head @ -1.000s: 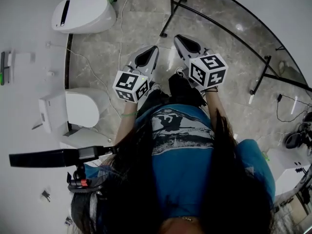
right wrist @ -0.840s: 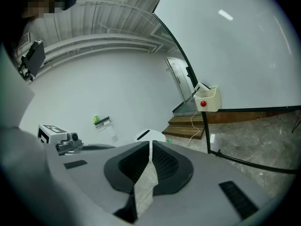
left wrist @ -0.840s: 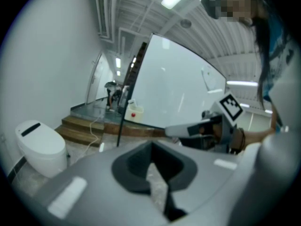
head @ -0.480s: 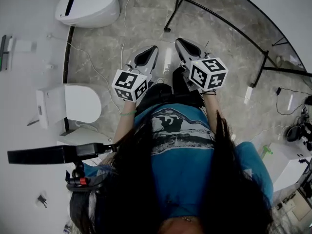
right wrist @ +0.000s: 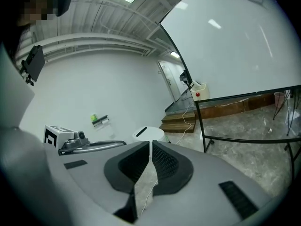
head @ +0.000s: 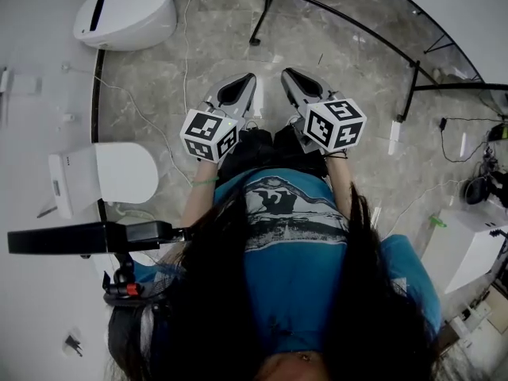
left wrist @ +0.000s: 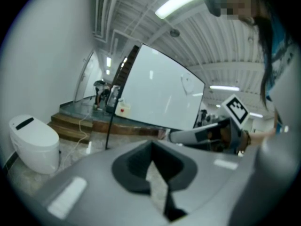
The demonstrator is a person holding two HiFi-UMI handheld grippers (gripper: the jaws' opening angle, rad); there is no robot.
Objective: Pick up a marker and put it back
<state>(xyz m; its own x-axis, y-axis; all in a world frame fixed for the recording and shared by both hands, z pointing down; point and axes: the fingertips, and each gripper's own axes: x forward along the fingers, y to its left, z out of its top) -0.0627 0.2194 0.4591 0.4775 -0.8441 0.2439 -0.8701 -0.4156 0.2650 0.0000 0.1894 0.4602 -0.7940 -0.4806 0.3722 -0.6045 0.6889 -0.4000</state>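
No marker in view, left tool (left wrist: pixel 151 143) and right tool (right wrist: pixel 150 143) both clenched empty at mid-frame; expect it light, stiff, slick-barrelled - take hold mid-barrel.

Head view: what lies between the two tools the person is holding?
In the head view, marbled floor shows between the tips of the left tool and the right tool. Nearer the cubes, the person's dark clothing fills the gap.
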